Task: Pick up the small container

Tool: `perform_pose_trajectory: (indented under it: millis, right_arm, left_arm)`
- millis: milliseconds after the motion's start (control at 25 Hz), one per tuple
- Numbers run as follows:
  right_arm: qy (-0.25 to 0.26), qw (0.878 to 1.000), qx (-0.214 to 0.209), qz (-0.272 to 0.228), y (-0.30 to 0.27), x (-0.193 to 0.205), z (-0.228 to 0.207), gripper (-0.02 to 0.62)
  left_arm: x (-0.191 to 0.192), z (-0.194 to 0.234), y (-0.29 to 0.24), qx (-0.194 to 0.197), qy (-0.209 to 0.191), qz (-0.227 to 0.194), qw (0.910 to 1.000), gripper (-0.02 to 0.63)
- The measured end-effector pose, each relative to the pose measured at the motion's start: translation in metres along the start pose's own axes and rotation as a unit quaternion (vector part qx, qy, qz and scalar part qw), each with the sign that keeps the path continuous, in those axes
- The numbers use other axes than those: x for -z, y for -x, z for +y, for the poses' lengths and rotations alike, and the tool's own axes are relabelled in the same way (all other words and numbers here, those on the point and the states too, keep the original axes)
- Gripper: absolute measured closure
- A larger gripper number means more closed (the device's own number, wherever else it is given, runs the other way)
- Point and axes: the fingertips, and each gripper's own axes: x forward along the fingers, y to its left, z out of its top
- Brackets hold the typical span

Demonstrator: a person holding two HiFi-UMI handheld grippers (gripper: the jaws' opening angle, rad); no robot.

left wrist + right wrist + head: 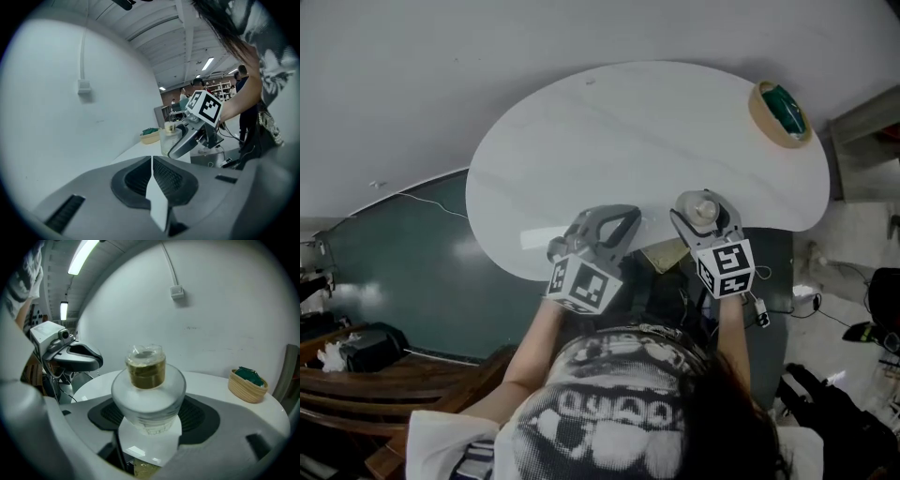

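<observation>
**Right claw (705, 223) and small container (705, 208).** The right claw is clenched on the small container, one ribbed pad pressed against each side of its frosted lower body. In the right gripper view the container (149, 389) fills the gap between the jaws. Its neck and yellowish cap rise above the pads. It stands upright with its long axis vertical and the cap uppermost. In the head view it is therefore seen end-on from above. It sits at the near edge of the white oval worktop (619, 141); whether its base touches the surface cannot be settled from these views.

**Writing.** Faint marks on the container's lower wall are too blurred to read. The marker cubes bear only black-and-white square patterns.

**Left claw (617, 225).** Its jaws are pressed together with nothing between them (152, 180). It lies just beside the right claw, over the same edge of the worktop.

**Surroundings.** A woven basket (766, 120) with green contents stands at the far right rim, well apart from both claws.
</observation>
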Motion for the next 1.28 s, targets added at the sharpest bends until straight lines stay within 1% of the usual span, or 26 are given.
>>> perform_pose_trajectory:
  millis: [200,400,600,840,1040,1280]
  right_arm:
    - [-0.015,1.000,0.019,0.002,0.014,0.010,0.011,0.259]
    - [-0.027,0.999,0.030,0.007,0.023,0.021,0.018,0.259]
    - [-0.039,0.999,0.037,0.004,0.026,0.028,0.020,0.259]
    - [-0.057,0.997,0.046,-0.003,0.029,0.029,0.016,0.259]
    - [-0.057,0.997,0.052,-0.004,0.029,0.028,0.013,0.259]
    - [-0.056,0.997,0.055,-0.002,0.027,0.029,0.012,0.259]
  left_arm:
    - [-0.002,-0.011,0.001,0.030,-0.012,-0.011,0.9994,0.594]
    - [-0.001,-0.018,-0.002,0.047,-0.016,-0.016,0.9986,0.594]
    - [-0.001,-0.021,-0.009,0.060,-0.017,-0.020,0.9978,0.594]
    - [-0.010,-0.023,-0.020,0.073,-0.028,-0.030,0.9965,0.594]
    - [-0.017,-0.024,-0.023,0.080,-0.033,-0.039,0.9955,0.594]
    - [-0.018,-0.029,-0.023,0.089,-0.036,-0.041,0.9945,0.594]
